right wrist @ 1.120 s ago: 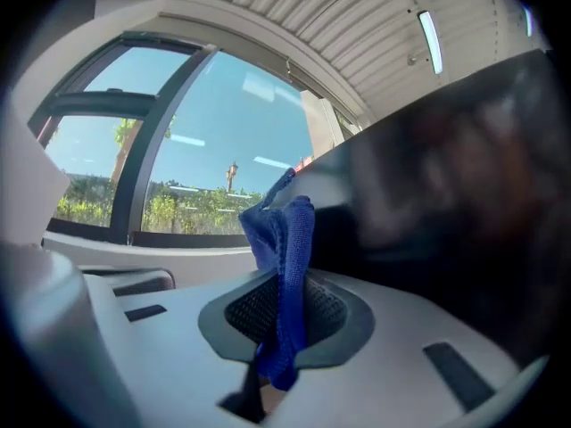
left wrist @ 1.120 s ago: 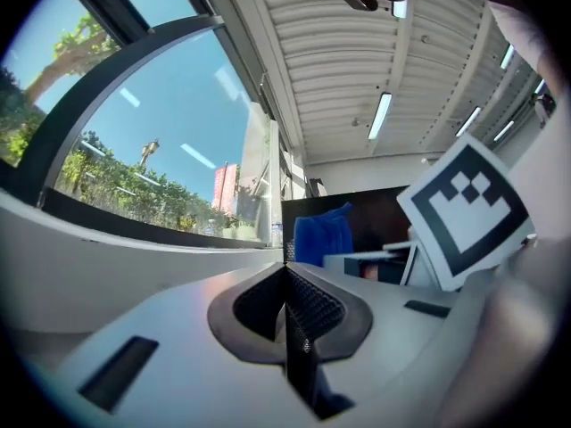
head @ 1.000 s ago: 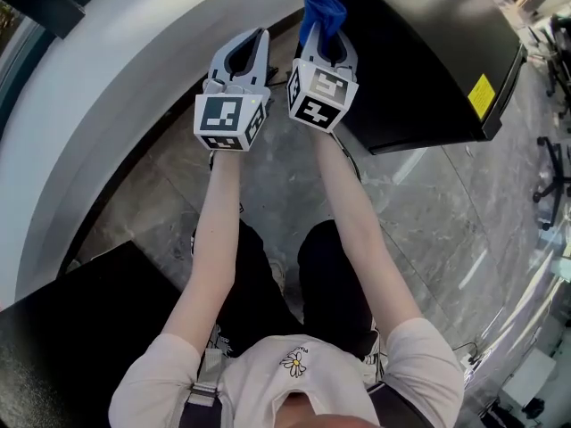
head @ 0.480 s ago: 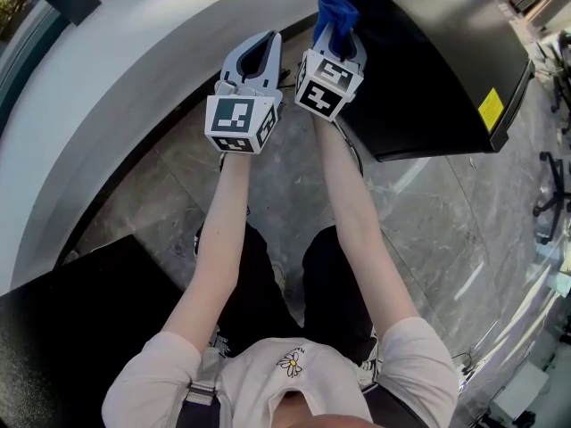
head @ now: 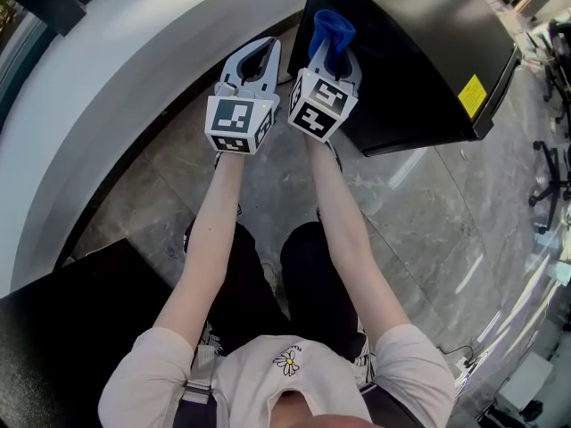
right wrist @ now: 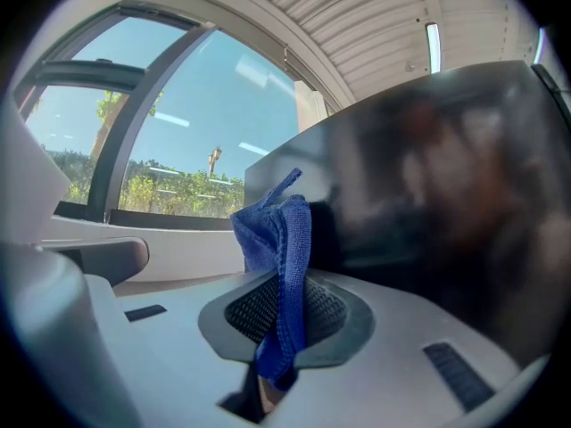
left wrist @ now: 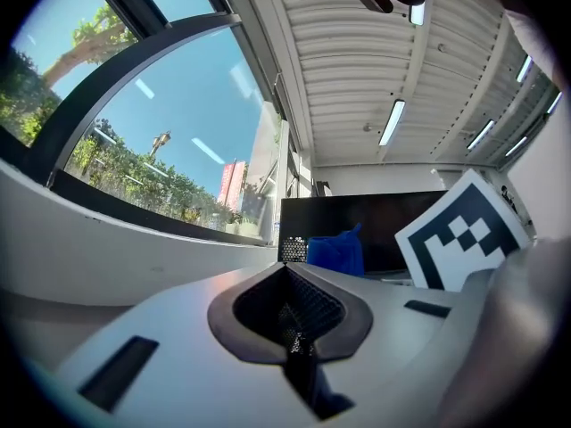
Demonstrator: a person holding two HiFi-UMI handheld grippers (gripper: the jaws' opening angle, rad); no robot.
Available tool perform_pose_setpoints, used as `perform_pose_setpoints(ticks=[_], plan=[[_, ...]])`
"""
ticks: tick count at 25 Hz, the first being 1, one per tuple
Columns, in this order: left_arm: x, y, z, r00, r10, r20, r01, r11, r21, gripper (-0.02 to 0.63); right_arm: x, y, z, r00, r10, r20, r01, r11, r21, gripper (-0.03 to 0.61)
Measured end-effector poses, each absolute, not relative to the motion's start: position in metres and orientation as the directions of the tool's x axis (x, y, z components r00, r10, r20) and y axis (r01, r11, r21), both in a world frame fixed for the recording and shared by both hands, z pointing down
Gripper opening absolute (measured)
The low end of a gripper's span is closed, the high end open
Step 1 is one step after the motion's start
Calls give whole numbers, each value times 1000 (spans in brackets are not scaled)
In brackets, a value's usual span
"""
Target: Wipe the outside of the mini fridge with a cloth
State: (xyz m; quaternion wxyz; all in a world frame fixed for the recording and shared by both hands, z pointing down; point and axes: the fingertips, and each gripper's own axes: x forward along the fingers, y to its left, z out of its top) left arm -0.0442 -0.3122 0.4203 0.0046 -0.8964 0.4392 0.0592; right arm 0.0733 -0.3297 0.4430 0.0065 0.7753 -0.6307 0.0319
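Right gripper drifts back in toward the mini fridge, jaws clamped on the blue cloth beside its black side. Wiping looks imminent. Left gripper is closed, empty.

Fridge right — white ledge left

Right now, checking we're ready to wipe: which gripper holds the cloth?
The right gripper: its jaws pinch the blue cloth; the left gripper is shut and empty.
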Motion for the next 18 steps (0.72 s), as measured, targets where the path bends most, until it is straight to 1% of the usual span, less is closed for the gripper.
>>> perform_pose_setpoints(ticks=[7,12,15,18], plan=[[-7,-292,420,670,-734,-108,-732,-678,65,5,103,-284,444,250,-967,50,-967,-252,-33,60],[24,-271,407,707,-692,-143,-686,-721,100,5,125,-255,439,275,-961,34,-961,-275,-6,61],[44,-256,410,725,-676,-131,-666,-737,115,5,140,-235,437,295,-955,36,-955,-295,-11,61],[70,-241,413,764,-634,-119,-624,-773,113,5,155,-215,432,306,-952,34,-952,-305,15,61]])
